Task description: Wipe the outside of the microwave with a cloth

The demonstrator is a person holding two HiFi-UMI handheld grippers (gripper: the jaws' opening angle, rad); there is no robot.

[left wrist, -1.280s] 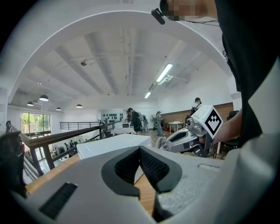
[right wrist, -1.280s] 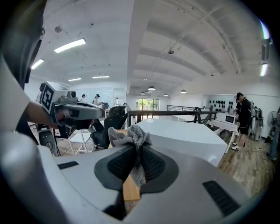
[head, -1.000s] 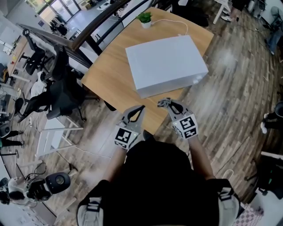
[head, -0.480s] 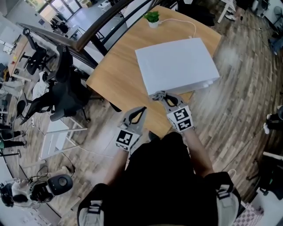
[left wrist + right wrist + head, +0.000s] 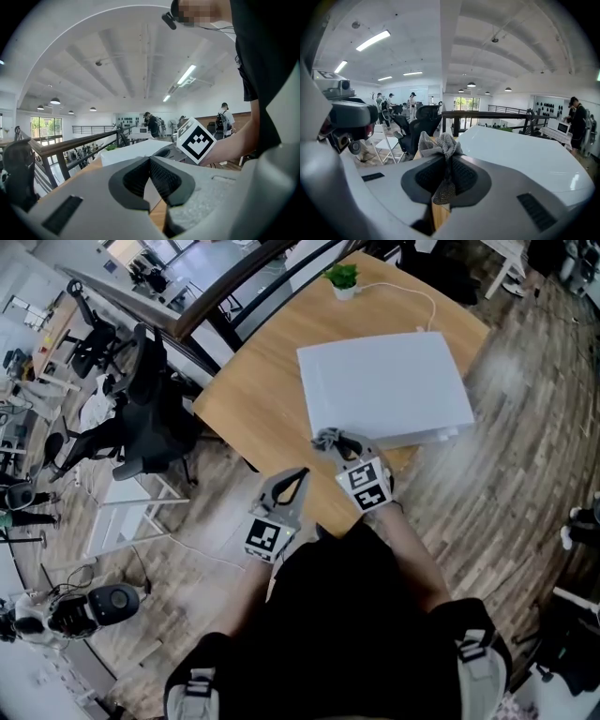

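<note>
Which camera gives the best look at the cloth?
The right gripper view: the cloth sits close up, pinched in the right tongs. The head view shows only a small grey bunch; the left gripper view shows none.

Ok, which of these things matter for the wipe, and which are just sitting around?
In the job:
microwave
cloth
right gripper, clamped on the cloth

Lying about:
potted plant
white cable
office chair
left gripper, shut, empty
</note>
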